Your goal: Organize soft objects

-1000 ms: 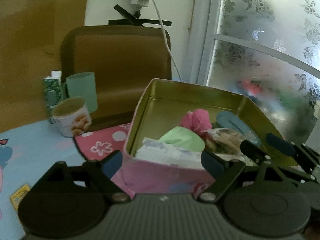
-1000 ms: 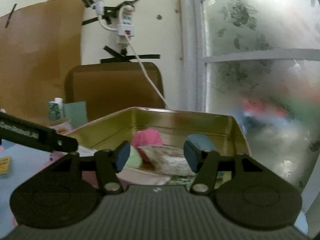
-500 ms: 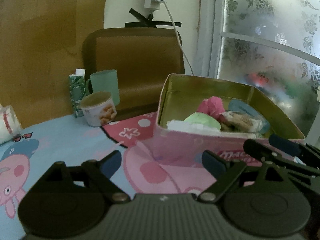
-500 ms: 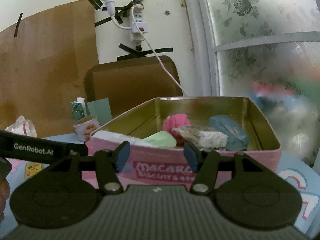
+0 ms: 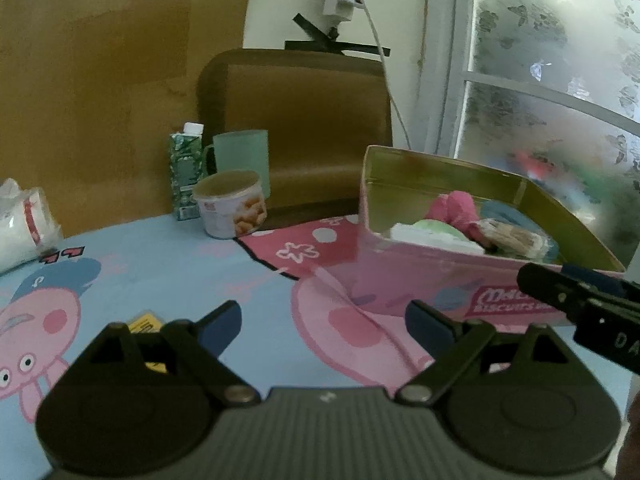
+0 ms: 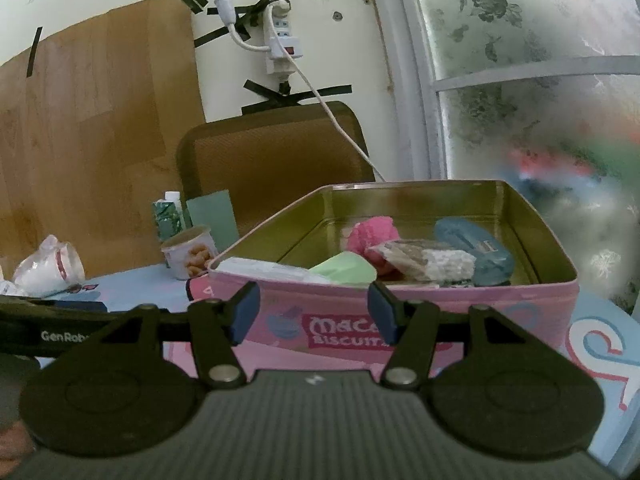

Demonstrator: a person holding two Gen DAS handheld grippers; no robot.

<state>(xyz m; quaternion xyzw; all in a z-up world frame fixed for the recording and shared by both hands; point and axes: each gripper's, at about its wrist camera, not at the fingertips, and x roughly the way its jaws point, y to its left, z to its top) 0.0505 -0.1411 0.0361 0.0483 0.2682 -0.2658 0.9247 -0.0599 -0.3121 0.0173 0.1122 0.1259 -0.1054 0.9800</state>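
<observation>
Table (image 5: 168, 248) under a blue and pink cartoon-pig cloth carries everything. Biggest task item: the pink rectangular biscuit tin with gold inside (image 6: 440, 320), lid off, long side facing the right-hand camera.

Key relation: the tin sits straight ahead of the right tongs (image 6: 314, 314) and close, front wall just past the tips. From the left tongs (image 5: 322, 326) it lies ahead and off to the right, farther away. The right hand is nearer, so my guess is any further reach into the tin falls to it.

Inside the tin, all below the rim:
- flat white packet (image 6: 272, 270) along the front-left wall
- pale green soft pad (image 6: 346, 270) beside it
- blue oval soft case (image 6: 474, 252) at the right
- clear-wrapped grey-white bundle (image 6: 428, 260) in the middle, leaning on the blue case
- pink fluffy ball (image 6: 372, 236) behind the bundle

Both tongs are spread wide with nothing between the pads, touching nothing.

No loose soft item is visible on the cloth near either one. Sorting looks about done, judging by that.
</observation>
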